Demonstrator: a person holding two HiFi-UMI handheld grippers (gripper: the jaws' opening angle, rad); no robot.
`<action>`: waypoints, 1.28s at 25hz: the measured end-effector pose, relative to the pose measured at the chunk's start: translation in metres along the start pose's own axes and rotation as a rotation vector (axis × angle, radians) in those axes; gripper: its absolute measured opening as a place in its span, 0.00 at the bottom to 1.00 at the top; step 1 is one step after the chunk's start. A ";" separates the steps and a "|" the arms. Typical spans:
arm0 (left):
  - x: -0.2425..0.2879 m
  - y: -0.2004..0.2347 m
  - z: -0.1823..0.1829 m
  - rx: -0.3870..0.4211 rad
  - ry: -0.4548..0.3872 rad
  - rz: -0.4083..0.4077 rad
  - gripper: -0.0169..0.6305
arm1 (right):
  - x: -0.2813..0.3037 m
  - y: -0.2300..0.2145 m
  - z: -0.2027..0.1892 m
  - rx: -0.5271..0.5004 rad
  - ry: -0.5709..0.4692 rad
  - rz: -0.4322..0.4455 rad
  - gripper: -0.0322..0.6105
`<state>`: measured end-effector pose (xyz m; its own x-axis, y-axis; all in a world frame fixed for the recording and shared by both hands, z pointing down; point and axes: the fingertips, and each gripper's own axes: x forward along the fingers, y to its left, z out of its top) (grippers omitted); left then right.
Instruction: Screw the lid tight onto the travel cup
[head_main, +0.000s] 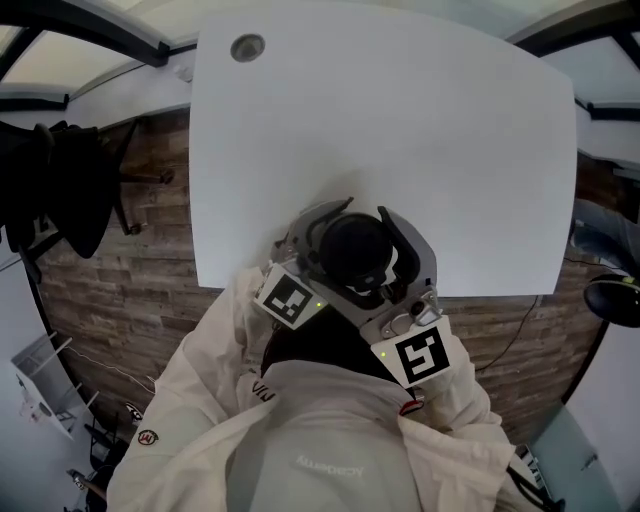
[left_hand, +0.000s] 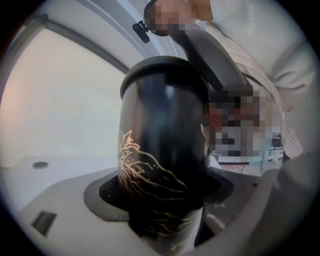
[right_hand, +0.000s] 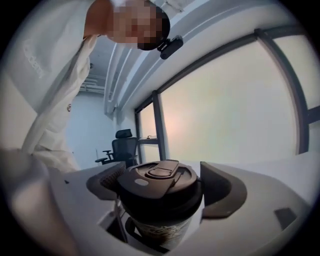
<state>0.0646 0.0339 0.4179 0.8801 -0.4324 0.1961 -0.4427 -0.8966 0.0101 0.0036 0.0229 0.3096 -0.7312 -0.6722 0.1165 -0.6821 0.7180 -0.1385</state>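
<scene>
Close to the chest, the cup hangs in the air, just over the near edge of the worktop. The lid sits on its mouth, flip tab on top. The left gripper has its jaws wide and clamped on the black body, right across the gold line drawing. That's the anchor, I'd say, so the cup can't spin. Opposite it, the right gripper has its jaws closed round the lid, set up for the twist. No brand shows on cup or lid. The jacket print seems to read "Academy", mirrored.
</scene>
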 end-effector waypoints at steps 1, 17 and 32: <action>0.000 0.002 0.000 -0.005 -0.001 0.033 0.65 | 0.000 -0.002 0.000 0.009 -0.009 -0.042 0.76; 0.005 0.007 0.006 -0.022 -0.042 0.108 0.65 | -0.005 -0.008 -0.004 0.039 0.017 -0.125 0.76; 0.000 -0.002 -0.001 -0.020 -0.056 -0.203 0.65 | 0.007 0.017 -0.006 -0.105 0.074 0.464 0.76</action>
<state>0.0654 0.0361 0.4192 0.9596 -0.2480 0.1331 -0.2580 -0.9641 0.0634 -0.0131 0.0317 0.3143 -0.9548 -0.2645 0.1359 -0.2781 0.9561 -0.0926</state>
